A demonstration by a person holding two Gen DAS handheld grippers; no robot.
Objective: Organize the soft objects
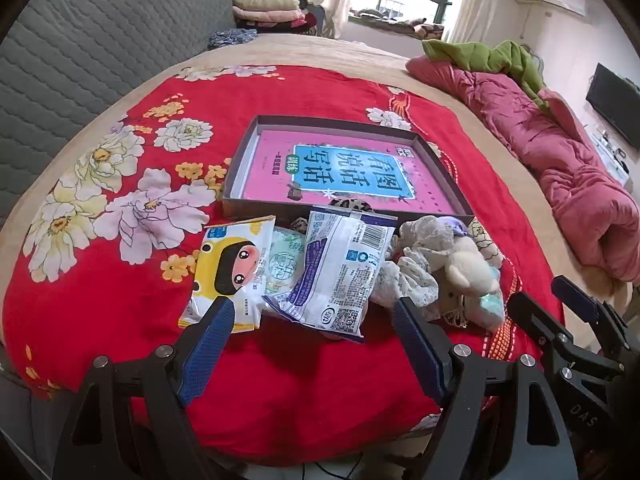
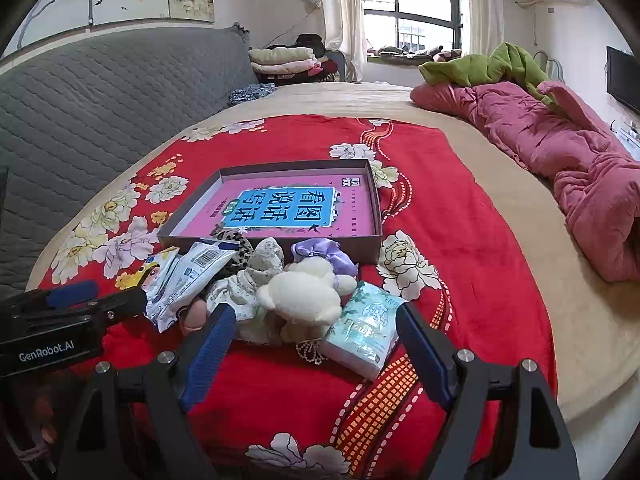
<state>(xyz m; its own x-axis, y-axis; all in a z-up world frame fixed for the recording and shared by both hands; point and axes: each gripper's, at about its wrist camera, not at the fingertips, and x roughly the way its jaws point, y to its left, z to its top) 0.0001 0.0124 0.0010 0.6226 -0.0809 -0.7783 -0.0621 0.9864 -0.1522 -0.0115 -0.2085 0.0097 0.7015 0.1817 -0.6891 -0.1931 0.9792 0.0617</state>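
Box (image 2: 280, 210) on the blanket (image 2: 460, 264) — a book (image 2: 288, 208) lies in it. Before the box, a heap: packets (image 1: 340, 268) left, plush toy (image 2: 304, 296) middle, tissue pack (image 2: 366, 328) right.

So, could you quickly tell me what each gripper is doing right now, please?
Left gripper: open, holding nothing, near the snack packet.
Right gripper: open, holding nothing, near the plush toy.

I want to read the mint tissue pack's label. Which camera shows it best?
The right wrist view: the mint tissue pack lies unobstructed between the open right gripper fingers. The left wrist view shows only a corner behind the white plush toy.
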